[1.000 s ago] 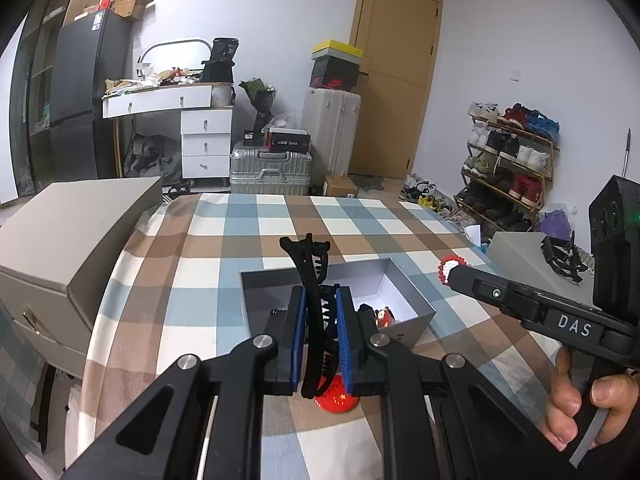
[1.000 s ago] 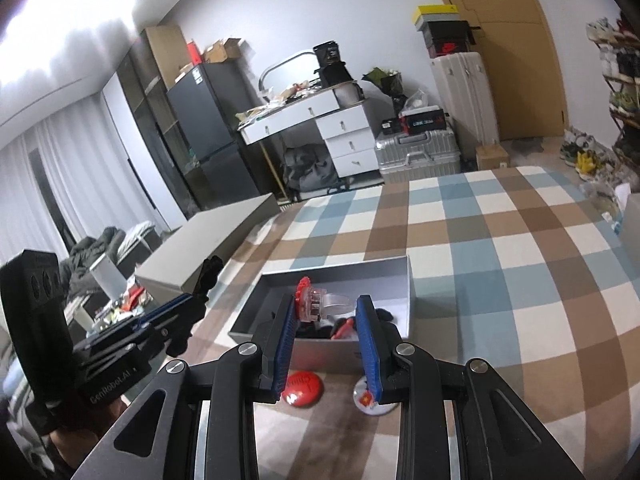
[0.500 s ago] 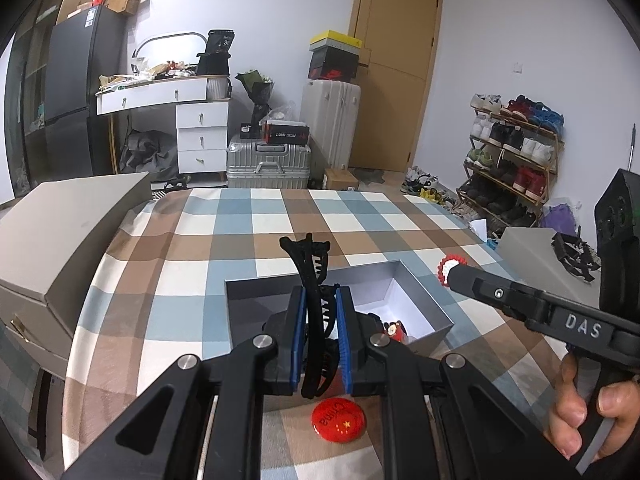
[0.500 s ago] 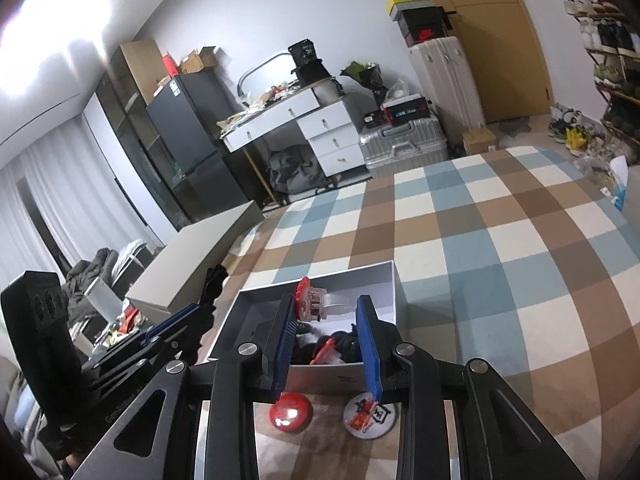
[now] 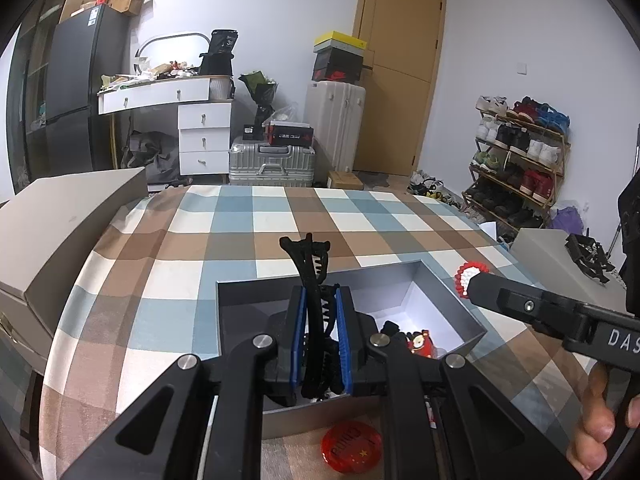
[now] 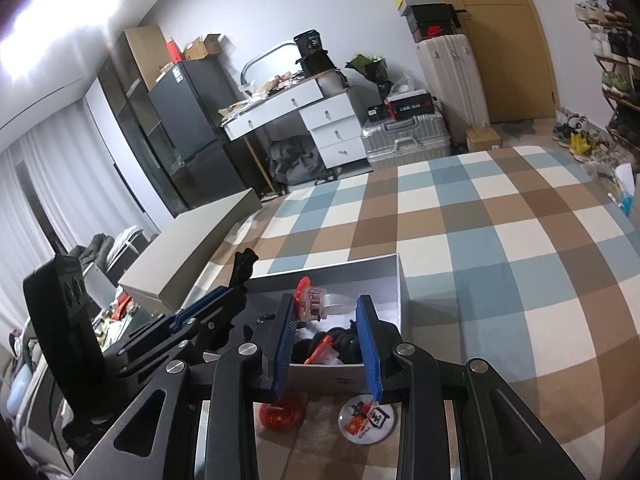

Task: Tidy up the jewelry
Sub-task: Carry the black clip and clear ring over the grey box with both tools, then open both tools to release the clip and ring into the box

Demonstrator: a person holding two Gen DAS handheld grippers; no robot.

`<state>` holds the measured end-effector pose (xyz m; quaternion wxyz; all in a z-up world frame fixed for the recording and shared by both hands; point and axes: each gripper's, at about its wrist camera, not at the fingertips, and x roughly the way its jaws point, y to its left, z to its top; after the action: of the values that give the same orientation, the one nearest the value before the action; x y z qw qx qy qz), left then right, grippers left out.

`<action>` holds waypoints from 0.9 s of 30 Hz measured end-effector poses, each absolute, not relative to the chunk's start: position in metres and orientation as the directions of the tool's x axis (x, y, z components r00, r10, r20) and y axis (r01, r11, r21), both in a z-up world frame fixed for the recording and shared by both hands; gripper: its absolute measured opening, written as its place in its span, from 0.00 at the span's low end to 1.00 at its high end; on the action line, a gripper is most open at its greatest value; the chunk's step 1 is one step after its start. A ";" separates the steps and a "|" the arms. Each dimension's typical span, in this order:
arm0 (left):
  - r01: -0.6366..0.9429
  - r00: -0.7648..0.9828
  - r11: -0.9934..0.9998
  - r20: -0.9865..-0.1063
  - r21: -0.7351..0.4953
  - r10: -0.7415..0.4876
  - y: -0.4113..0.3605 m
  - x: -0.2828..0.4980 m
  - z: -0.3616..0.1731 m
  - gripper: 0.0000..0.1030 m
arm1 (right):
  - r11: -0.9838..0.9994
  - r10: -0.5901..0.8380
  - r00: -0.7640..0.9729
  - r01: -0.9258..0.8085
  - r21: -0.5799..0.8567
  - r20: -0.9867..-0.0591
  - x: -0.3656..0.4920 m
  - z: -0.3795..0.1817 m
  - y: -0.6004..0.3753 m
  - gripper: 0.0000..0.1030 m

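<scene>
A black claw hair clip (image 5: 306,256) stands upright between blue pads; my left gripper (image 5: 319,300) is shut on it, above the near part of the open grey box (image 5: 248,304). My right gripper (image 6: 326,316) is shut on a clear clip with a red rim (image 6: 316,300), above the box's near wall (image 6: 332,376). Black and red pieces lie inside the box. In the left wrist view the right gripper (image 5: 472,280) reaches in from the right, its red-and-white piece at the tip. In the right wrist view the left gripper (image 6: 236,284) comes in from the left.
A red round badge (image 5: 351,446) and a white round badge (image 6: 370,420) lie on the checked cloth in front of the box. A big grey lidded box (image 5: 60,220) stands at the table's left. A grey surface with a black clip (image 5: 588,256) is at the right.
Both grippers have sunk a little and drifted over the grey box, each still holding its clip. The red badge now shows clear of the left fingers.
</scene>
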<state>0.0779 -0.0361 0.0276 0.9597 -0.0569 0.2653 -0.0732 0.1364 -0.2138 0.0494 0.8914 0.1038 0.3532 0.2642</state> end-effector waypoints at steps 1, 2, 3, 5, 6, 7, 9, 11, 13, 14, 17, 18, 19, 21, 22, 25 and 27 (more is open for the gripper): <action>0.111 0.849 0.983 -0.500 -0.150 -0.172 -0.036 0.079 0.028 0.09 | 0.838 0.545 0.608 -0.398 0.372 -0.578 0.137 0.049 -0.213 0.29; 0.113 0.848 0.982 -0.501 -0.153 -0.175 -0.036 0.079 0.028 0.09 | 0.838 0.545 0.606 -0.399 0.371 -0.580 0.138 0.048 -0.213 0.29; 0.115 0.847 0.981 -0.500 -0.153 -0.178 -0.037 0.079 0.028 0.09 | 0.839 0.544 0.605 -0.399 0.370 -0.581 0.139 0.048 -0.212 0.29; 0.117 0.846 0.981 -0.501 -0.153 -0.180 -0.038 0.080 0.027 0.09 | 0.838 0.546 0.604 -0.397 0.374 -0.580 0.140 0.047 -0.212 0.29; 0.121 0.846 0.980 -0.501 -0.155 -0.184 -0.039 0.080 0.026 0.09 | 0.838 0.545 0.603 -0.396 0.374 -0.582 0.140 0.046 -0.212 0.29; 0.124 0.845 0.980 -0.502 -0.155 -0.186 -0.039 0.081 0.025 0.09 | 0.839 0.544 0.603 -0.395 0.374 -0.583 0.141 0.045 -0.211 0.29; 0.136 0.841 0.979 -0.505 -0.153 -0.195 -0.042 0.082 0.024 0.09 | 0.839 0.545 0.599 -0.395 0.375 -0.587 0.142 0.043 -0.209 0.29; 0.146 0.837 0.977 -0.507 -0.152 -0.204 -0.044 0.083 0.023 0.09 | 0.840 0.542 0.598 -0.396 0.370 -0.591 0.142 0.041 -0.206 0.29; 0.157 0.838 0.976 -0.504 -0.148 -0.211 -0.046 0.081 0.023 0.09 | 0.841 0.541 0.594 -0.394 0.370 -0.596 0.143 0.039 -0.205 0.29; 0.164 0.837 0.976 -0.503 -0.143 -0.214 -0.048 0.081 0.023 0.09 | 0.841 0.541 0.589 -0.393 0.372 -0.600 0.143 0.037 -0.204 0.29; 0.173 0.835 0.975 -0.504 -0.142 -0.221 -0.050 0.081 0.023 0.09 | 0.842 0.539 0.587 -0.391 0.371 -0.605 0.145 0.034 -0.203 0.29; 0.176 0.834 0.974 -0.503 -0.143 -0.224 -0.050 0.081 0.023 0.09 | 0.844 0.536 0.588 -0.388 0.370 -0.606 0.146 0.034 -0.203 0.29; 0.176 0.834 0.974 -0.504 -0.142 -0.224 -0.051 0.081 0.022 0.09 | 0.845 0.535 0.587 -0.385 0.372 -0.608 0.147 0.033 -0.203 0.29; 0.179 0.832 0.974 -0.507 -0.137 -0.224 -0.052 0.082 0.021 0.09 | 0.847 0.531 0.585 -0.376 0.375 -0.613 0.149 0.031 -0.203 0.29; 0.180 0.832 0.974 -0.508 -0.136 -0.225 -0.052 0.081 0.021 0.09 | 0.849 0.528 0.584 -0.375 0.373 -0.616 0.149 0.030 -0.203 0.29; 0.180 0.832 0.974 -0.507 -0.138 -0.225 -0.053 0.081 0.020 0.09 | 0.851 0.525 0.584 -0.369 0.373 -0.619 0.150 0.028 -0.203 0.29; 0.176 0.833 0.974 -0.505 -0.142 -0.224 -0.052 0.081 0.020 0.09 | 0.852 0.523 0.582 -0.365 0.374 -0.622 0.151 0.028 -0.203 0.30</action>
<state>0.0809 -0.0523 0.0198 0.9564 -0.0448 0.2691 -0.1046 0.1505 -0.2033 0.0277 0.8834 0.1034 0.3817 0.2513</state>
